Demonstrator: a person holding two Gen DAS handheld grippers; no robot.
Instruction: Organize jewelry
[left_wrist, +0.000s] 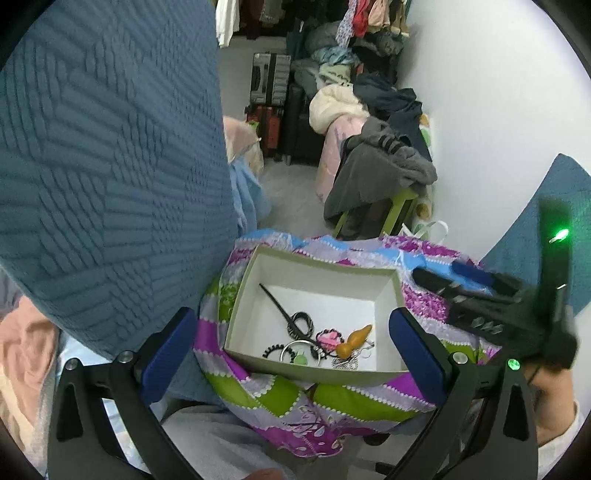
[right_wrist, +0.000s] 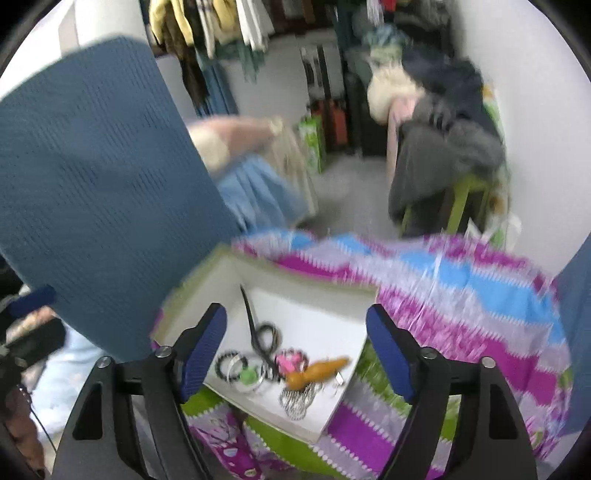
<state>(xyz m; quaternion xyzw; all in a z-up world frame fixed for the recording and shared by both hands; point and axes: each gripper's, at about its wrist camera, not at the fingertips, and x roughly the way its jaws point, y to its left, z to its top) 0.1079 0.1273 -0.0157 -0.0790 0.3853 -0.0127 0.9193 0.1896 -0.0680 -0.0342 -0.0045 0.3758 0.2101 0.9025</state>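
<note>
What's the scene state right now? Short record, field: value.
surface: patterned quilt, purple, green and blue
container: open white box on the quilt
box contents: black hair stick, orange gourd-shaped piece, pink ornament, black beaded bracelet, silver chain, all bunched at the near end
left gripper: jaws open, nothing between them, poised over the box
right gripper: jaws open, empty, above the box; view blurred
backdrop: blue knitted fabric on the left, clothes piled behind

We see a home bedroom or closet: hanging clothes (right_wrist: 207, 29) across the top of the frame, suitcases (left_wrist: 269, 85) on the floor, garments (left_wrist: 380, 170) heaped at upper right.
</note>
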